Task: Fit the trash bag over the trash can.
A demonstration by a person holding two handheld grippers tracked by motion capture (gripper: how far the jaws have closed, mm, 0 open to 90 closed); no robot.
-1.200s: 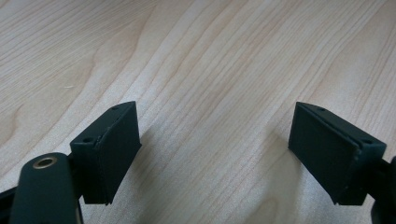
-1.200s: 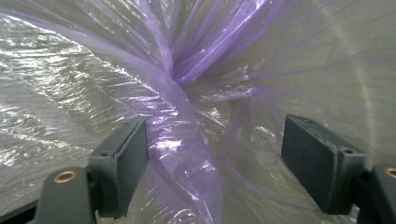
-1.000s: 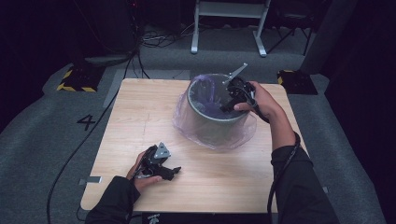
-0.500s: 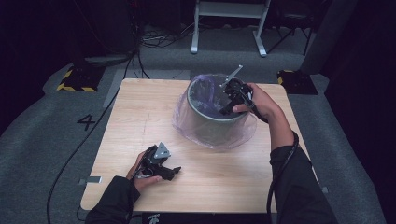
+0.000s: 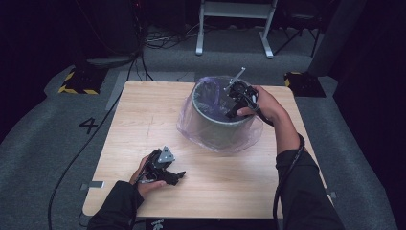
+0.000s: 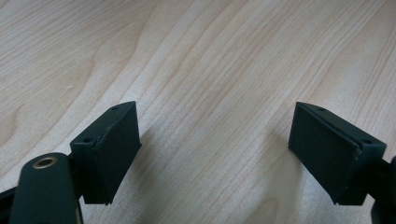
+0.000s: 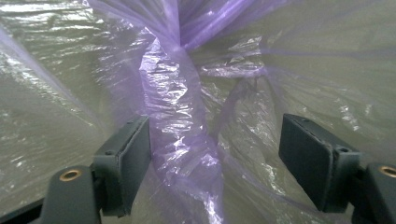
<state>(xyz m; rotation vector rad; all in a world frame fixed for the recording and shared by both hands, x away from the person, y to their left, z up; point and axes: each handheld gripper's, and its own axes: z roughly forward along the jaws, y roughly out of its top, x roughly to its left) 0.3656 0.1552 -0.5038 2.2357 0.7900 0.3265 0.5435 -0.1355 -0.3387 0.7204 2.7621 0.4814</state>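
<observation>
Reaching into the bin (image 5: pixel 218 127), we hold our right gripper (image 7: pixel 212 158) unclenched around a twisted fold of the purple liner bag (image 7: pixel 180 116); our left gripper (image 6: pixel 215 154) rests released on the table (image 5: pixel 143 115).

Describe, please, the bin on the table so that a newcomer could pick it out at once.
On the light wooden table, look toward its far right part. There stands a round grey bin, lined with a thin purple plastic bag that spills over its rim and down the outside. It is the table's one container, and the right tool dips into its mouth.
</observation>
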